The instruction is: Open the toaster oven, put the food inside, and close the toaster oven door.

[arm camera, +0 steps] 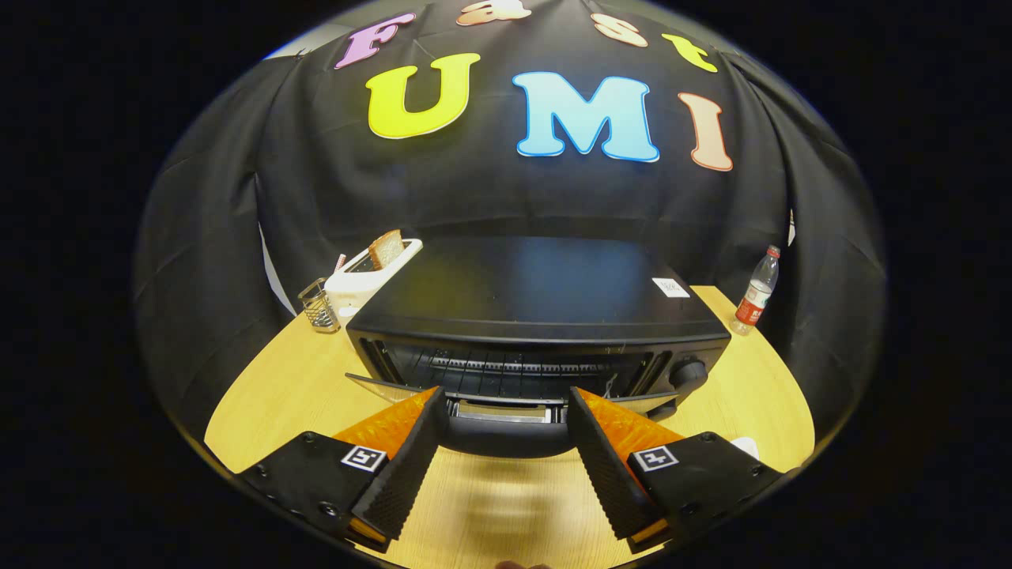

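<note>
**Oven door lowered, tool spread at its handle**

The toaster oven [538, 316] sits at frame centre on the wooden table [277, 395], its door [506, 411] dropped partway open with the rack visible inside. The tool [506, 415] is released, fingers wide apart, the door's handle [506, 435] between their tips. Upper left, a slice of bread [386, 248] stands in a white toaster [364, 280] beside a wire holder [318, 304]; a bottle [757, 291] stands right

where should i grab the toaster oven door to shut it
Grip the door handle, the dark bar along the lowered door's front edge, lying crosswise between the open gripper fingers. Come from the front, under the toaster oven opening.
</note>
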Tool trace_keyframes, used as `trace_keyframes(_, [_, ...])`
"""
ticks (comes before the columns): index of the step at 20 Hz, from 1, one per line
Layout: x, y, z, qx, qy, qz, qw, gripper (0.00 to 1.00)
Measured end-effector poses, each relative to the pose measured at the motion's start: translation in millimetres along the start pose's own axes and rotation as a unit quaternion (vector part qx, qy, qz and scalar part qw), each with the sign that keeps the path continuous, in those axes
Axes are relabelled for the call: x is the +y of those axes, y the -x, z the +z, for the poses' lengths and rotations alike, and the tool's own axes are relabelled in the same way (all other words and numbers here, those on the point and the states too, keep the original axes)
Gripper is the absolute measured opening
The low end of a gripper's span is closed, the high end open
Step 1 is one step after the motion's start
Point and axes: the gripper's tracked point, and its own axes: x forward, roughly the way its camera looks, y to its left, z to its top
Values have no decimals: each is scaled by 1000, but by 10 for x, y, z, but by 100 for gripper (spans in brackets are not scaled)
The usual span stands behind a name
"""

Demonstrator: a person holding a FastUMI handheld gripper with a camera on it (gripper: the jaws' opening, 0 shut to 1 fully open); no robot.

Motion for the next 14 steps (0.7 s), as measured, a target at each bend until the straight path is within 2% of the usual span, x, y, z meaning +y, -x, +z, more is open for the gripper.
trace_keyframes(6, [15,156,-300,19,9,2,1000,97])
trace_keyframes(14, [30,226,-666,37,69,2,997,98])
